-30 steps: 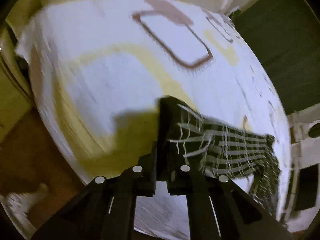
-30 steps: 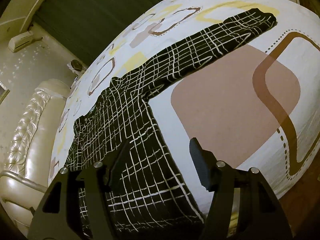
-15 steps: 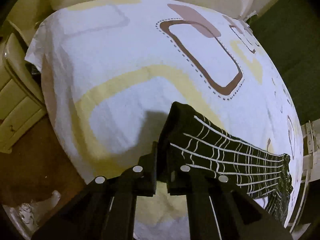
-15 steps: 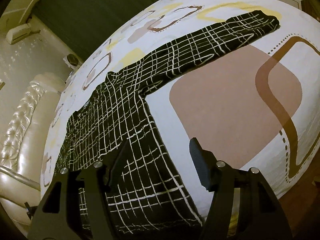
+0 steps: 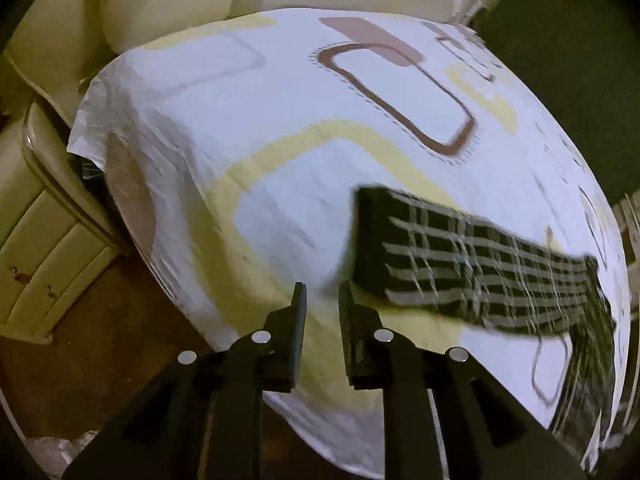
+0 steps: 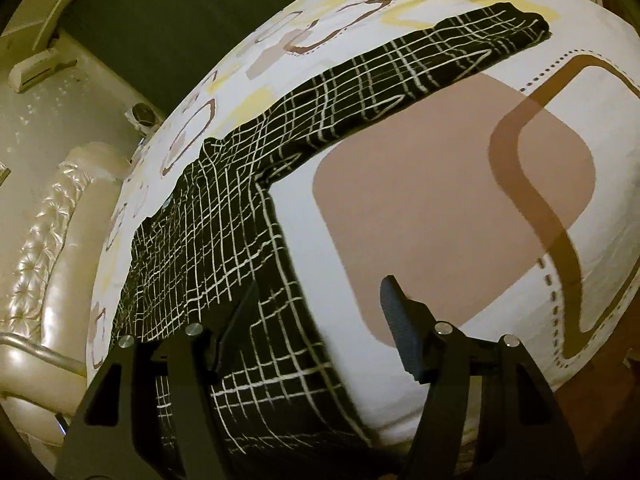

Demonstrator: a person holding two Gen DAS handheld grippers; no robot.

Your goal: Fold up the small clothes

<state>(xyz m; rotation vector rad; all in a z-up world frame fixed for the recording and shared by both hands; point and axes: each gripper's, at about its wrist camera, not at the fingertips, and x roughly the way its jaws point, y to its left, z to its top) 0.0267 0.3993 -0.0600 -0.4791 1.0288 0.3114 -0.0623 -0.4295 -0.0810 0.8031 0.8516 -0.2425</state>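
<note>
A black garment with a white grid pattern point(image 6: 224, 236) lies spread on the patterned bedsheet point(image 6: 440, 220), one long sleeve point(image 6: 432, 56) stretched to the far right. In the left wrist view the sleeve point(image 5: 472, 264) lies flat, its cuff end just beyond and right of my left gripper point(image 5: 322, 298), which is open with a narrow gap and empty. My right gripper point(image 6: 320, 292) is open wide and empty, its left finger over the garment's lower body, its right finger over bare sheet.
The bed has a white sheet with yellow and brown shapes point(image 5: 280, 120). A padded cream headboard point(image 6: 44, 240) is at left in the right wrist view. A cream drawer unit point(image 5: 36, 264) and wooden floor point(image 5: 100, 340) lie left of the bed edge.
My left gripper has let go of the sleeve cuff and opened slightly; the sleeve now lies flat on the sheet. The right gripper stays open over the garment.
</note>
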